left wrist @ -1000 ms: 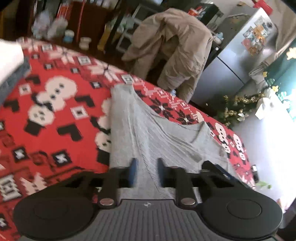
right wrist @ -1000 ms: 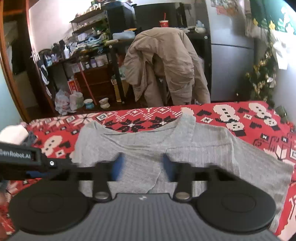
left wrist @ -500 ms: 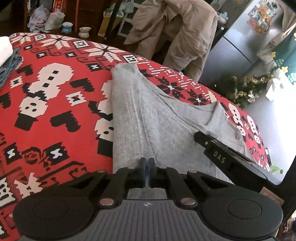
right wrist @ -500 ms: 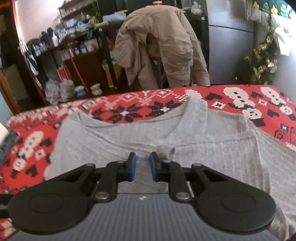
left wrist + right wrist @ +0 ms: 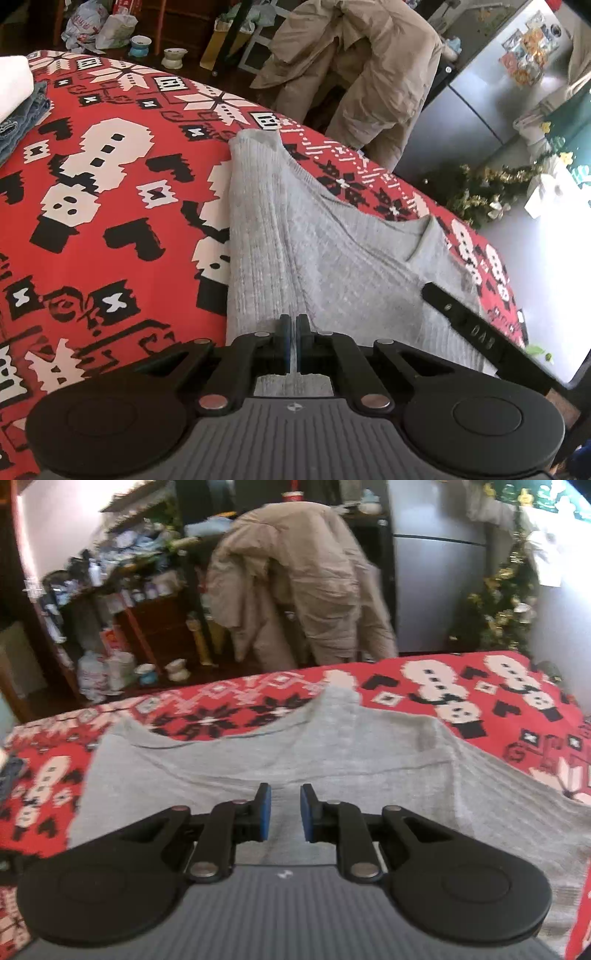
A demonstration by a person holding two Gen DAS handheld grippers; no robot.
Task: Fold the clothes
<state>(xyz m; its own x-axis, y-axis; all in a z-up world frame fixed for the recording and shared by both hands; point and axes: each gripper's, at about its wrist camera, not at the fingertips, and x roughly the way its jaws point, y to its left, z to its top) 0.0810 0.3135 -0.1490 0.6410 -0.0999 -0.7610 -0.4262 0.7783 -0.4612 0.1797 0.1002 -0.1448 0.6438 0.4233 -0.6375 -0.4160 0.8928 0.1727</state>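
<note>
- My left tongs (image 5: pixel 294 341) are pressed together, pinching the near edge of the grey top (image 5: pixel 325 258); fabric shows in the thin slit between the blue pads.
- My right tongs (image 5: pixel 284 812) are spread, hovering over the top (image 5: pixel 332 753), nothing between the pads; can't tell if they touch the cloth.
- Top lies spread flat on the surface, which is covered by a red blanket (image 5: pixel 110 206) with white snowmen, snowflakes and black blocks.
- In the right view the top runs wide across the blanket (image 5: pixel 517 716), neckline dipping toward the far edge, right side trailing toward the frame's lower right.
- In the left view a ridge of fabric runs from my pinch up toward the far shoulder; the other tool's black arm (image 5: pixel 461 325) crosses over the top's right part.
- Folded jeans (image 5: pixel 22 118) with a white item (image 5: pixel 13 81) on top sit at the blanket's far left edge, well apart from the top.
- Room beyond the surface: tan coat (image 5: pixel 295 583) draped over something dark, maybe a chair, just past the far edge.
- Steel fridge (image 5: pixel 436 590) right of the coat, stickers or magnets on it in the left view.
- Tinsel tree (image 5: pixel 498 605) beside the fridge.
- Cluttered dark shelves (image 5: pixel 140 583) on the left, bags and small bowls (image 5: pixel 177 670) on the floor below.
</note>
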